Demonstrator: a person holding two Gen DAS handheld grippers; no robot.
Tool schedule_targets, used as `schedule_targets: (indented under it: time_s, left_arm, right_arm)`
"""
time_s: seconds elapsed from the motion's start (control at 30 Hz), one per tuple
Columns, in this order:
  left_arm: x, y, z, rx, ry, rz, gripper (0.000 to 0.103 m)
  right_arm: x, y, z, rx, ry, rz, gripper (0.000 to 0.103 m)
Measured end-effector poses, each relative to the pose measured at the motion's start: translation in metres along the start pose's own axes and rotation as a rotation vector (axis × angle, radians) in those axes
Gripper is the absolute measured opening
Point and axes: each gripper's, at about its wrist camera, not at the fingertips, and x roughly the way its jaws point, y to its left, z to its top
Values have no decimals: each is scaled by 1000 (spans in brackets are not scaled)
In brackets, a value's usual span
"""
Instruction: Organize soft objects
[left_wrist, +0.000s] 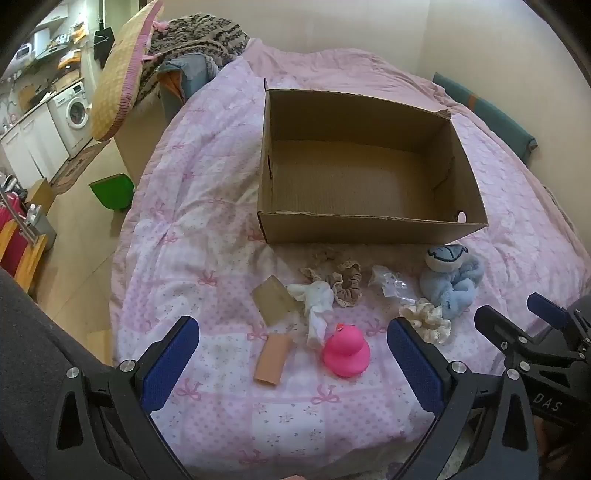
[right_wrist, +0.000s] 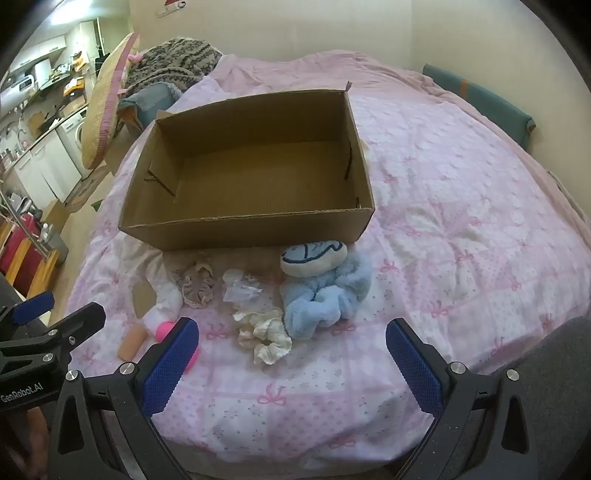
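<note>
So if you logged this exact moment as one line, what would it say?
left gripper: open, holds nothing | right gripper: open, holds nothing | cardboard box: nothing inside | pink duck, blue plush, scrunchies: on quilt

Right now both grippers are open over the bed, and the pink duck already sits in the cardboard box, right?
Not quite. The box is empty; the duck lies on the bed in front of it, as the left wrist view shows. The left gripper and the right gripper are indeed open over the bed.
</note>
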Motion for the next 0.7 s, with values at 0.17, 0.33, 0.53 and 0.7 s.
schedule_targets:
  time_s: [0.17, 0.33, 0.53, 0.7]
  left_arm:
    - [1, -1, 0, 3, 1, -3, 102]
    - [0, 0, 0, -2, -1, -5, 102]
    - [0, 0, 0, -2, -2, -3, 102]
    - [0, 0, 0, -2, -3, -4, 102]
  right_arm:
    - [0, -1, 0, -2, -2, -4, 103]
    - [0, -1, 0, -2, -3, -5, 103]
    - [0, -2, 0, -1, -3, -4, 103]
    - [0, -2, 0, -2, -4, -2, 103]
